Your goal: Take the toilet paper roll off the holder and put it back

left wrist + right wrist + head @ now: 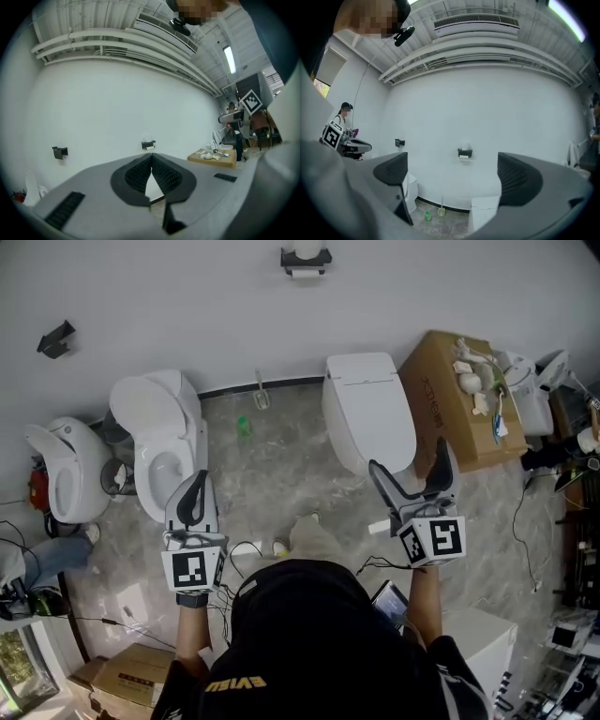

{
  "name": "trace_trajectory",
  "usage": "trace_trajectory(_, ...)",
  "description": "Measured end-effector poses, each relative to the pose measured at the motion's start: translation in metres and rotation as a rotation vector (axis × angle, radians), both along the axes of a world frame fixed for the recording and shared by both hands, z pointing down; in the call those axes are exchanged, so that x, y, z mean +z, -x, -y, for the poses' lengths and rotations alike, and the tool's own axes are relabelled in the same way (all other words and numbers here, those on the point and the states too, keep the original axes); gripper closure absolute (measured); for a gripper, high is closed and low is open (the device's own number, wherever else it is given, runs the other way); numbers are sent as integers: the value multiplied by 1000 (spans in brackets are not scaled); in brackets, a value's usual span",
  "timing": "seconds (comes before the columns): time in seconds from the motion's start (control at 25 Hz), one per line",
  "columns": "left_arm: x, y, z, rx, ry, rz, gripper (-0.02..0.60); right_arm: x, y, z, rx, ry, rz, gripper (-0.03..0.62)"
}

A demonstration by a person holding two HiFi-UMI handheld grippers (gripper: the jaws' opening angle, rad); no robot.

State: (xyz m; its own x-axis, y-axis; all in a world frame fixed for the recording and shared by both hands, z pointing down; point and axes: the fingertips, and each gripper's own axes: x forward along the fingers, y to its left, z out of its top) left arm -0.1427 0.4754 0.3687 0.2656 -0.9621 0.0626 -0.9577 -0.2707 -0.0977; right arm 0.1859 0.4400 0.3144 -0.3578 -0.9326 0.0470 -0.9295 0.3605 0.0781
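The black toilet paper holder (pixel 306 261) is fixed high on the white wall, with the white toilet paper roll (pixel 306 249) in it. Both grippers are held low and far back from it, above the floor. My left gripper (pixel 198 479) is shut with nothing between its pads. My right gripper (pixel 408 454) stands wide open and empty. In the left gripper view the holder (pixel 148 145) shows small, just above the closed fingertips. In the right gripper view the holder (pixel 464 152) sits between the spread jaws, far off.
Three white toilets stand along the wall: one at the far left (pixel 66 474), an open one (pixel 164 427) and a closed-lid one (pixel 370 409). A cardboard box (pixel 450 399) with odds and ends stands right. A green bottle (pixel 244 426), a second wall bracket (pixel 56 338) and floor cables show.
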Motion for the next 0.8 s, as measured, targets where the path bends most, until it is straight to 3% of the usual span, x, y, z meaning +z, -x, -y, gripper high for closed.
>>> trace_trajectory(0.36, 15, 28, 2, -29, 13, -21, 569, -11, 1, 0, 46, -9, -67, 11)
trace_trajectory(0.8, 33, 3, 38, 35, 80, 2, 569, -3, -18, 12, 72, 57, -110, 11)
